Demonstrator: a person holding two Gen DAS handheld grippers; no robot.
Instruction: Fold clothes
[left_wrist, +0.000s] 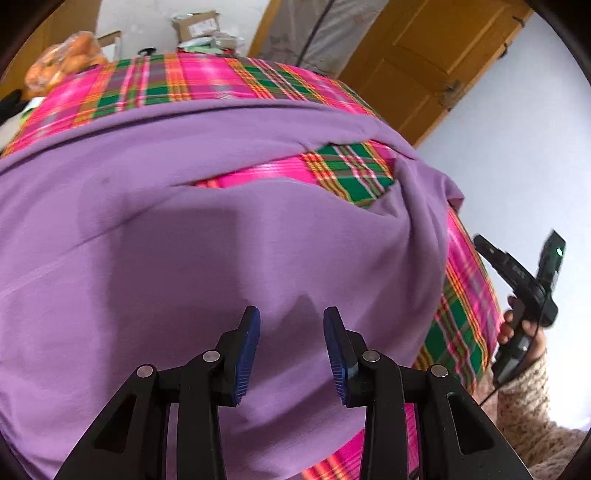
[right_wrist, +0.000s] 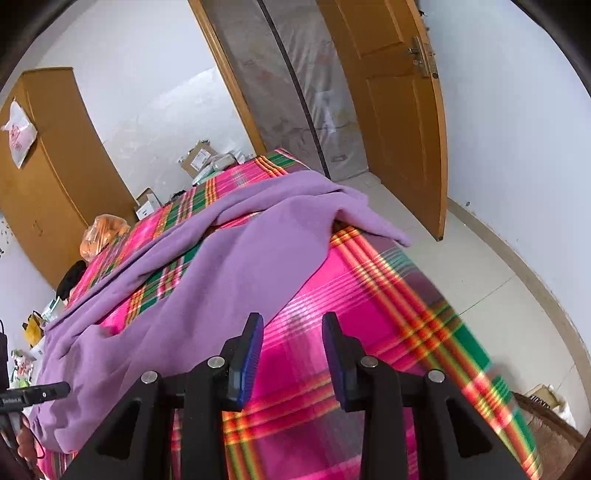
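Pink-and-green plaid cloth (right_wrist: 369, 295) covers the table, and a soft purple garment (left_wrist: 221, 240) lies spread and rumpled across it. Left tool (left_wrist: 291, 354) hovers over the garment, jaws wide, gripping nothing. Right tool (right_wrist: 291, 358) hangs over bare plaid beside it, also wide.

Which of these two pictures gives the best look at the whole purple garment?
The right wrist view: the purple garment stretches across the plaid cloth with its far edge and sleeve visible. The left wrist view sits too close, so the garment fills the frame and its edges run off.

Blk tongs (left_wrist: 291, 354), blue ribbed pads (left_wrist: 246, 358)
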